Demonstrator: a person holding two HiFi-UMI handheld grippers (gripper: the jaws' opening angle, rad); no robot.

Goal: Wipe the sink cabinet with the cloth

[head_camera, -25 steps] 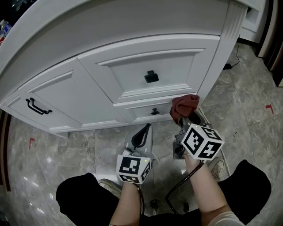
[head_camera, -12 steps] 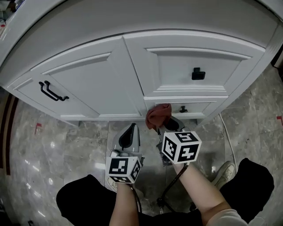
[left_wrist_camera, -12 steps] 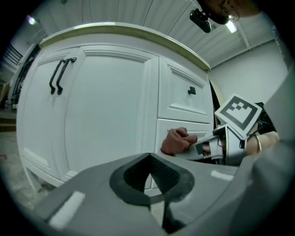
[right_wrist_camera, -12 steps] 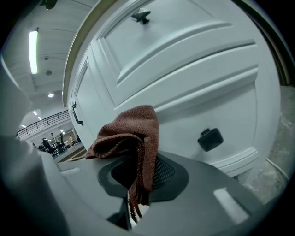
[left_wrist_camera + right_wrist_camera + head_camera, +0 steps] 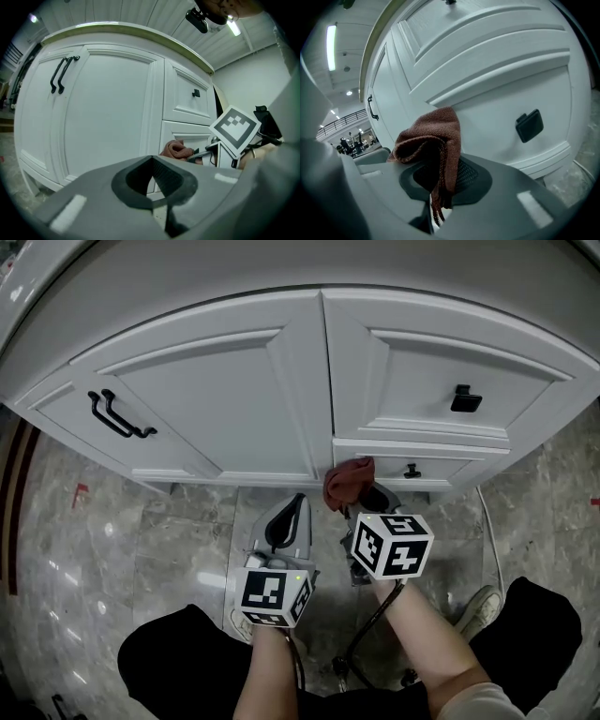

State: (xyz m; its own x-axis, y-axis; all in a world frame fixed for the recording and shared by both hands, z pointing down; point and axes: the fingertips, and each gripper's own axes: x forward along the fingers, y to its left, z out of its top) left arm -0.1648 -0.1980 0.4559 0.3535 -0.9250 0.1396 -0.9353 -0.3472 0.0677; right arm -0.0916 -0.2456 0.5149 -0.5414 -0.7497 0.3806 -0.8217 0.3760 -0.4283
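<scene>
Near drawer (image 5: 452,471), right gripper (image 5: 368,499) jaws pinch cloth (image 5: 433,140) (own view only); left gripper (image 5: 153,174) jaws together.

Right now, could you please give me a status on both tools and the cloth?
Right tool shut on cloth, cloth up at the lower drawer. Left tool shut, empty, short of the cabinet. Nothing seen blocking the cabinet front.

sink cabinet (image 5: 225,409) top cut off at head view's upper edge | cloth (image 5: 436,140) lower end buried between right claw (image 5: 440,180) jaws | cloth-to-lower drawer (image 5: 497,117) contact unclear | background people (image 5: 348,142) too small to tell
</scene>
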